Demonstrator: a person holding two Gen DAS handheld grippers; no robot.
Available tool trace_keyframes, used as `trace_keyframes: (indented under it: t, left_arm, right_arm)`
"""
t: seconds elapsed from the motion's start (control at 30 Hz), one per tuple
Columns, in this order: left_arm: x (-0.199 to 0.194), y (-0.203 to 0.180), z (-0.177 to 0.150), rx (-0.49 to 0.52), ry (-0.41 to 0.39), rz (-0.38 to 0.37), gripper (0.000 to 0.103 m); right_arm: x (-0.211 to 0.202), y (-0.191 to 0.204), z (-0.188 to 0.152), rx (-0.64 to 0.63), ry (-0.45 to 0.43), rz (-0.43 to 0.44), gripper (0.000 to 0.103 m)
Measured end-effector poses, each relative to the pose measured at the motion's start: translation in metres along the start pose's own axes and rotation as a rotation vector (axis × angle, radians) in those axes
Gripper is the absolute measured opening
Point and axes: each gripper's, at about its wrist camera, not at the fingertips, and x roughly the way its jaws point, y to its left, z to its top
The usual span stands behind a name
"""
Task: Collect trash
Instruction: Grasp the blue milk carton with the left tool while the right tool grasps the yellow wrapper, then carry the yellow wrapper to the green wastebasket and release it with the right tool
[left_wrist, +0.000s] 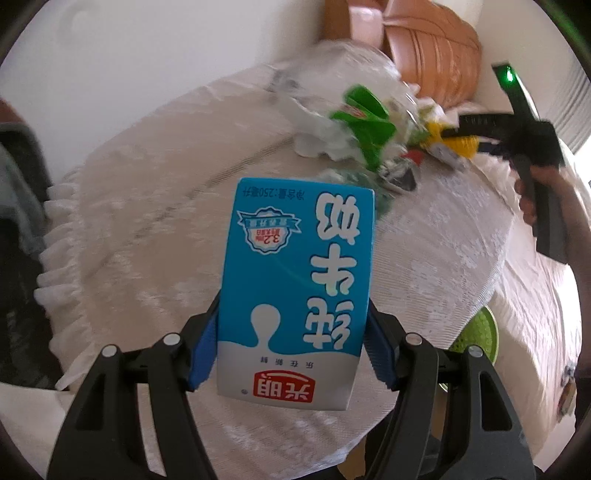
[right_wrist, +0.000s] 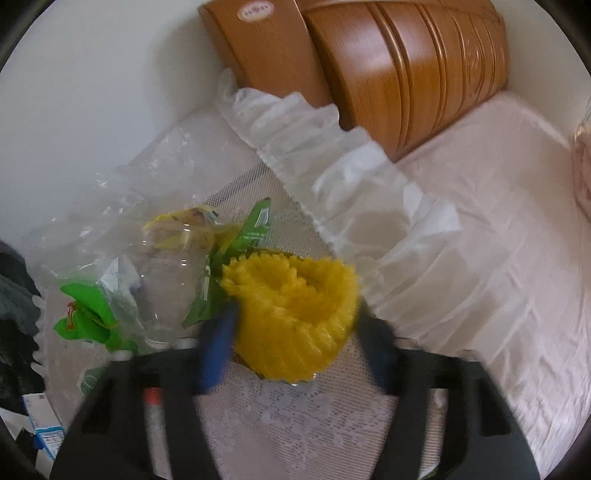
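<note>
The right wrist view is motion-blurred. The right claw (right_wrist: 295, 332) pinches a yellow foam fruit net (right_wrist: 295, 314) over the lace-covered worktop (right_wrist: 288, 417), beside a clear plastic bag (right_wrist: 166, 206) of green wrappers (right_wrist: 88, 314), whose print is unreadable. The left claw (left_wrist: 291, 347) pinches a blue milk carton (left_wrist: 299, 288), upside down, reading 光明, 纯牛奶, 250 and 3.2.

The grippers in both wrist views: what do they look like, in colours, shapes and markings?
The left gripper has black angular plastic arms with round silver rivets and blue pads on the fingers. The right gripper looks the same, black with blue pads, though blurred. Seen from the left wrist, its body carries a green light.
</note>
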Motion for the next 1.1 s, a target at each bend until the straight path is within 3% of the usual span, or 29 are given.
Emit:
trace_keyframes:
  t: [0.03,0.1,0.3,0.4,0.53,0.6,0.83,0.93,1.07,1.1]
  left_arm:
    - [-0.006,0.006,-0.001,-0.002,-0.014,0.02,0.065]
    - [-0.012,0.005,-0.002,0.0,-0.033,0.051,0.065]
    - [-0.022,-0.014,0.004,0.021,-0.089,0.078,0.065]
    - [-0.025,-0.032,0.011,0.063,-0.108,0.078,0.065]
    - [-0.023,-0.055,0.02,0.092,-0.112,0.031,0.065]
    - [-0.021,-0.067,0.024,0.11,-0.12,0.027,0.065]
    - [-0.022,-0.084,0.024,0.139,-0.127,0.024,0.065]
    - [-0.024,-0.092,0.021,0.18,-0.135,0.053,0.065]
    - [-0.024,-0.114,0.019,0.273,-0.154,0.064,0.065]
    - [-0.024,-0.121,0.019,0.295,-0.155,0.055,0.065]
  right_arm:
    - [-0.001,-0.001,0.0,0.005,-0.002,0.005,0.037]
    - [-0.007,-0.003,0.002,0.025,-0.015,0.033,0.03]
    - [-0.062,-0.021,0.001,0.094,-0.148,0.124,0.027]
    - [-0.08,-0.041,-0.006,0.154,-0.197,0.213,0.028]
    - [-0.066,-0.056,0.009,0.231,-0.16,0.318,0.028]
    - [-0.062,-0.055,0.014,0.276,-0.131,0.471,0.028]
    - [-0.074,-0.03,0.013,0.228,-0.112,0.554,0.028]
    - [-0.094,-0.035,0.001,0.219,-0.144,0.538,0.028]
    - [-0.145,-0.07,-0.06,0.161,-0.221,0.318,0.029]
    - [-0.158,-0.084,-0.084,0.14,-0.23,0.216,0.03]
